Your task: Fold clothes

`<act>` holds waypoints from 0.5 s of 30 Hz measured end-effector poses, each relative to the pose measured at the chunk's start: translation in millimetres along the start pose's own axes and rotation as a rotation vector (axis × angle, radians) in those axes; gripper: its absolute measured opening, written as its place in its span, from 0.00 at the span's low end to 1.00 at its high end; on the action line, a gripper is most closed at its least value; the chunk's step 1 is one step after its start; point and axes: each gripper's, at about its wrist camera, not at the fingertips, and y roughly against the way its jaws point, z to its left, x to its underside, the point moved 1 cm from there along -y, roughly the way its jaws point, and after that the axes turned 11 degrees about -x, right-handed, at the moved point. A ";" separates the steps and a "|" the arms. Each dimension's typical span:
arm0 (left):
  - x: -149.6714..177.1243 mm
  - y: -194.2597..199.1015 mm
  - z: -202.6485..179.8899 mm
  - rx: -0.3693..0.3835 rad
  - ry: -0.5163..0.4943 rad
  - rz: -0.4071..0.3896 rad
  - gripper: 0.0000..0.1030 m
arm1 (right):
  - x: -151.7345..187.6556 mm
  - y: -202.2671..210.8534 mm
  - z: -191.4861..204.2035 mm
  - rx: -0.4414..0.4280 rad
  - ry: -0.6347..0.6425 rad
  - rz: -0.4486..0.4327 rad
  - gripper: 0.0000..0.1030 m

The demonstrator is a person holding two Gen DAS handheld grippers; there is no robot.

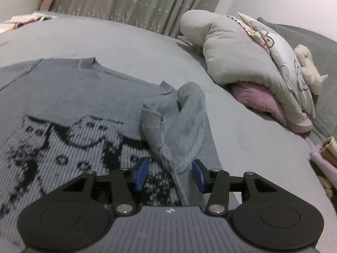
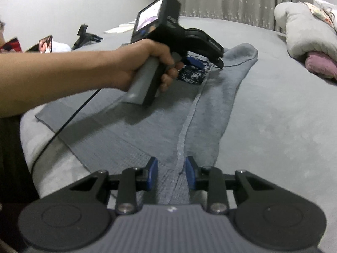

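Observation:
A grey-blue knitted sweater [image 1: 63, 97] with a black cat pattern lies flat on the bed. Its right sleeve [image 1: 181, 126] is folded in over the body. My left gripper [image 1: 171, 174] hovers low over it, and the sleeve's lower part lies between the blue pads [image 1: 142, 174], which stand apart without pressing on it. In the right wrist view a hand holds that left gripper [image 2: 202, 62] over the dark patterned part. My right gripper [image 2: 171, 174] is down at the sweater [image 2: 134, 130] near its hem, pads apart on either side of a raised fold edge [image 2: 185, 126].
The grey bed cover [image 1: 130, 44] stretches out to the right and behind. A heap of grey and pink bedding [image 1: 242, 63] with a plush toy [image 1: 307, 65] lies at the right. Phones [image 2: 45, 44] and a black stand [image 2: 84, 35] sit at the far left. A cable [image 2: 69, 118] crosses the sweater's left edge.

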 end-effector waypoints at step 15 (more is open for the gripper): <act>-35.8 3.7 5.1 -0.018 -0.172 -0.061 0.02 | -31.7 -14.4 1.0 -0.255 -0.145 -0.094 0.04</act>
